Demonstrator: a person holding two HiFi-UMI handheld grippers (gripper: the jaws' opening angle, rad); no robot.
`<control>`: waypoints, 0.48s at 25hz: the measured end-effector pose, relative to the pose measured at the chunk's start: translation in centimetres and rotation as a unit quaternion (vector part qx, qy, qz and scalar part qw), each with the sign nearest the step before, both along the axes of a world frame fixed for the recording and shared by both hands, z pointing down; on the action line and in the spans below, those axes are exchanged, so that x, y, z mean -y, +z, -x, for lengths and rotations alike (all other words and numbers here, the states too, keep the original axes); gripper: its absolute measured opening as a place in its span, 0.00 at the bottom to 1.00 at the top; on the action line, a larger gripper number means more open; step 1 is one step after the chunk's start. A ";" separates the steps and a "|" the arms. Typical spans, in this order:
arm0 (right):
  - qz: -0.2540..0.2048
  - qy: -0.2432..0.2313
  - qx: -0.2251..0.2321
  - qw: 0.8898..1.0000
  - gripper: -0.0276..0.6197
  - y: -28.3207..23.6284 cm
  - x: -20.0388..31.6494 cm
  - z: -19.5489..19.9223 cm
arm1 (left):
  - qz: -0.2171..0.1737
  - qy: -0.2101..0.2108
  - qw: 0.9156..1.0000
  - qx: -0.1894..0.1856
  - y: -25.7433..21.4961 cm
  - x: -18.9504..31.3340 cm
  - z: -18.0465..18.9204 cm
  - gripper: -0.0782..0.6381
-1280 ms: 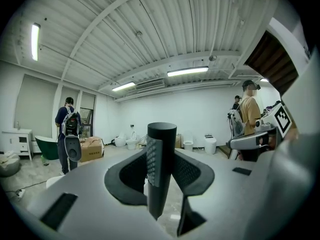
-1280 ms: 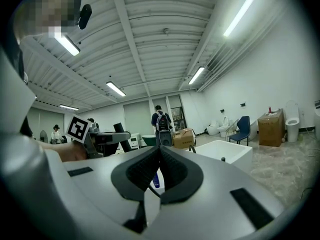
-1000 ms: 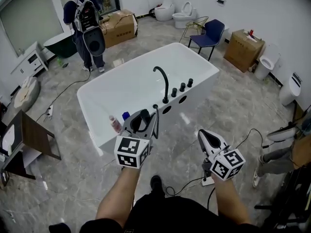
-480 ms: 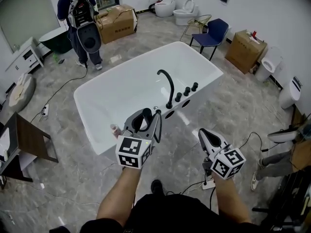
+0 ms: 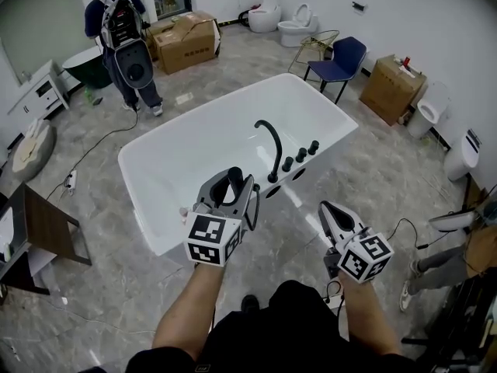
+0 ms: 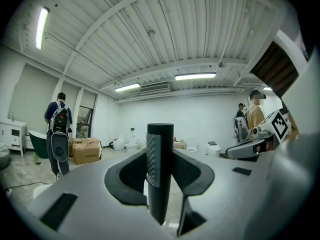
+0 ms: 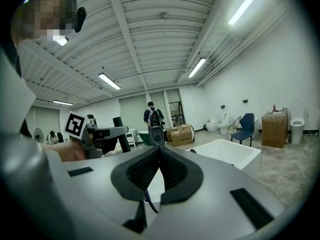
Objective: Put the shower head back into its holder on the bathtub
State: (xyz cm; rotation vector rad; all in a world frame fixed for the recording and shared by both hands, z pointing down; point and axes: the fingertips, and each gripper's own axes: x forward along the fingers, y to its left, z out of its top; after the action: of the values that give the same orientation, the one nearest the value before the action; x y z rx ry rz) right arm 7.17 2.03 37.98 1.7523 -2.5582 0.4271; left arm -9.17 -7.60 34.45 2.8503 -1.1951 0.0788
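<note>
**A:** What was the biggest thing there?

**B:** A white freestanding bathtub (image 5: pixel 186 142) on a grey marbled floor (image 5: pixel 373 154). A curved black faucet (image 5: pixel 272 148) and three black knobs (image 5: pixel 301 155) stood on its near rim.

**A:** And the shower head?

**B:** The shower head (image 6: pixel 160 154) was a plain black round stick, standing upright, with a strip of fine dotted texture down one side. The left gripper (image 5: pixel 231 191) had its fingers clamped on it from both sides. Seen from the head view, it was held up against the tub's near rim, left of the faucet and apart from it.

**A:** The other hand?

**B:** The right gripper (image 7: pixel 159 151) had its fingers pressed together at the tips. It was beside the left one, over the floor.

**A:** Did the views differ?

**B:** Yes. Only the head view showed the faucet, the knobs and a thin black hose (image 5: pixel 253 208) looping beside the left gripper. Only the left gripper view showed the dotted strip. The right gripper view showed the stick's top poking above the left gripper.
</note>
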 end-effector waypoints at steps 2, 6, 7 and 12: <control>-0.001 0.002 0.002 1.000 0.07 -0.2 0.6 -0.4 | 0.000 0.001 1.000 0.001 -0.1 0.4 -0.2 0.31; -0.002 -0.004 0.006 1.000 0.07 -0.2 1.9 -0.4 | 0.003 -0.002 1.000 0.005 0.2 1.4 -0.4 0.31; -0.002 -0.007 0.008 1.000 0.07 0.0 2.3 -0.4 | 0.005 -0.004 1.000 0.007 0.4 1.7 -0.4 0.31; 0.005 -0.022 0.023 0.999 0.07 1.2 4.7 -1.2 | 0.015 -0.016 1.000 0.020 1.3 3.9 -1.4 0.31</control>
State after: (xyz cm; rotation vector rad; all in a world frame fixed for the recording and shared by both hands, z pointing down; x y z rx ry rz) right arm 8.39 -2.68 39.16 1.6980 -2.6152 0.4837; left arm -7.77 -11.51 35.70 2.8156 -1.2352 0.1506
